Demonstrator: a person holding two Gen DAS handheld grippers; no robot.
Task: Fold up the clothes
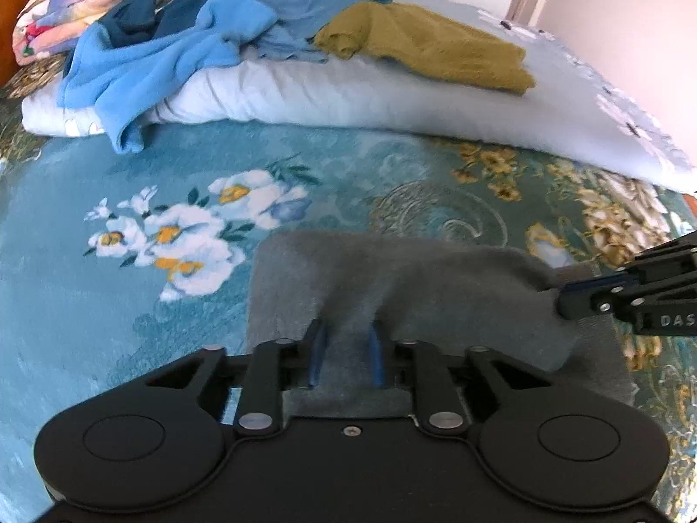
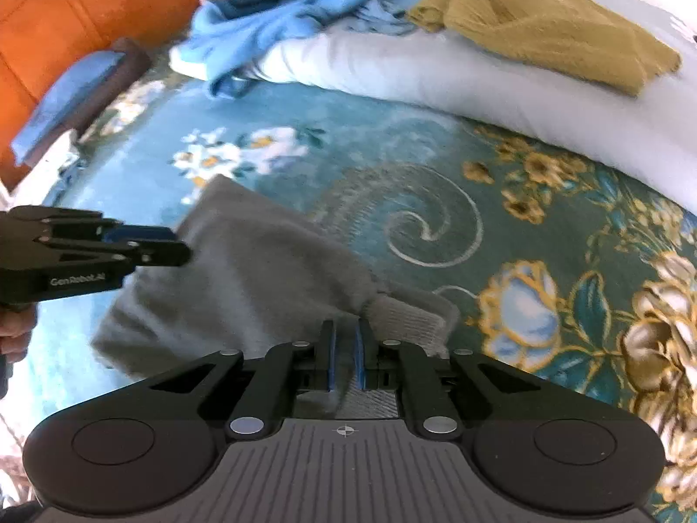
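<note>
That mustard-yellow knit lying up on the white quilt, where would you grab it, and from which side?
I'd take the mustard knit by its rolled, bunched end, the one beside the blue clothes. That roll stands up off the white quilt, so fingers could close around it, while the rest lies flat. Probably come from the near side, over the quilt's edge, where nothing blocks the way.

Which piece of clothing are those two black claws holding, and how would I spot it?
Start at the teal floral bedspread. Nearest the cameras lies a grey garment, pinched by the left gripper and the right gripper. It is the only grey piece; the blue and mustard clothes sit farther back on the pale duvet.
</note>
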